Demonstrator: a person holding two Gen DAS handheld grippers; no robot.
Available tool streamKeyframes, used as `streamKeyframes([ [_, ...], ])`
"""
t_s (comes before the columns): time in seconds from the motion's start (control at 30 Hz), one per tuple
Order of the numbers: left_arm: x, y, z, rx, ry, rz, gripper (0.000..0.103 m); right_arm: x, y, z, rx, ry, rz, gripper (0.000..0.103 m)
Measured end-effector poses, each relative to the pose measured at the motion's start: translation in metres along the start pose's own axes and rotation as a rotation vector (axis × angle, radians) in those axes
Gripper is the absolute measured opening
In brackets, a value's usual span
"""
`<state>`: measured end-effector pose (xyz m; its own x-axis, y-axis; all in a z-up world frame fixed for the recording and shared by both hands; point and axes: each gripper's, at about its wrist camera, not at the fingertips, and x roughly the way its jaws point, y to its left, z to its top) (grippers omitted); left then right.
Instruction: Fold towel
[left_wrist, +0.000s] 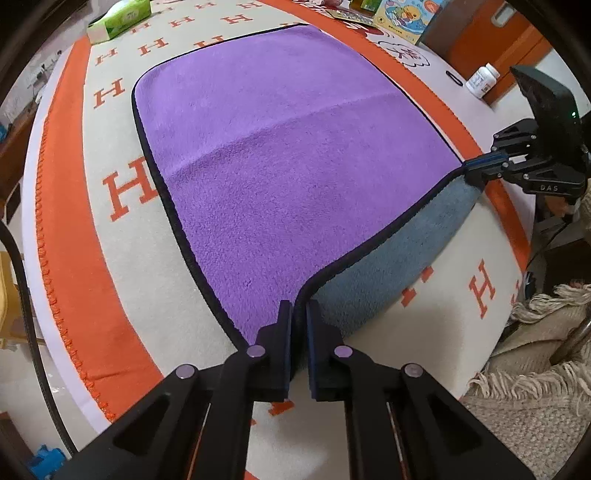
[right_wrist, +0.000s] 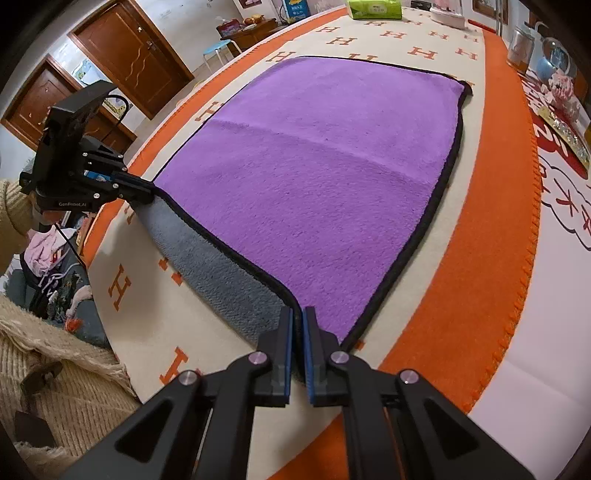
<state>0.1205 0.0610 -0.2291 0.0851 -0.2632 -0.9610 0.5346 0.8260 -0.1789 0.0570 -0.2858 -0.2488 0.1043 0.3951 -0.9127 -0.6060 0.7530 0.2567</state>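
The purple towel (left_wrist: 295, 147) lies spread across the middle of both frames on the orange-and-cream blanket (left_wrist: 74, 229) that covers the table. Its near edge is lifted, showing the grey underside (left_wrist: 388, 258). At the bottom centre of the left wrist view, the left tool (left_wrist: 299, 310) is pinching one near corner of the towel. The right tool (right_wrist: 297, 317), bottom centre of its own view, is pinching the other near corner. A green tissue pack (left_wrist: 120, 20) sits at upper left.
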Motion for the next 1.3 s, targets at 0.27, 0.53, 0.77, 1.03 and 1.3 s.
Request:
streamKeyframes([
  [0.27,-0.019,-0.003,0.005,-0.014,-0.048,0.070,0.004,-0.014,0.002,0.007,0.011,-0.061,-0.048,0.005],
  [0.53,-0.056,0.020,0.052,-0.058,-0.170,0.188,0.004,-0.039,-0.013,0.058,0.016,-0.187,-0.186,0.004],
  [0.77,-0.058,0.048,0.122,-0.113,-0.236,0.320,0.004,-0.039,-0.046,0.129,0.063,-0.276,-0.301,0.004],
  [1.03,-0.028,0.091,0.195,-0.193,-0.261,0.421,0.004,-0.011,-0.095,0.193,0.139,-0.304,-0.373,0.004],
  [1.3,0.018,0.113,0.220,-0.264,-0.215,0.448,0.004,0.031,-0.119,0.210,0.145,-0.243,-0.423,0.005],
])
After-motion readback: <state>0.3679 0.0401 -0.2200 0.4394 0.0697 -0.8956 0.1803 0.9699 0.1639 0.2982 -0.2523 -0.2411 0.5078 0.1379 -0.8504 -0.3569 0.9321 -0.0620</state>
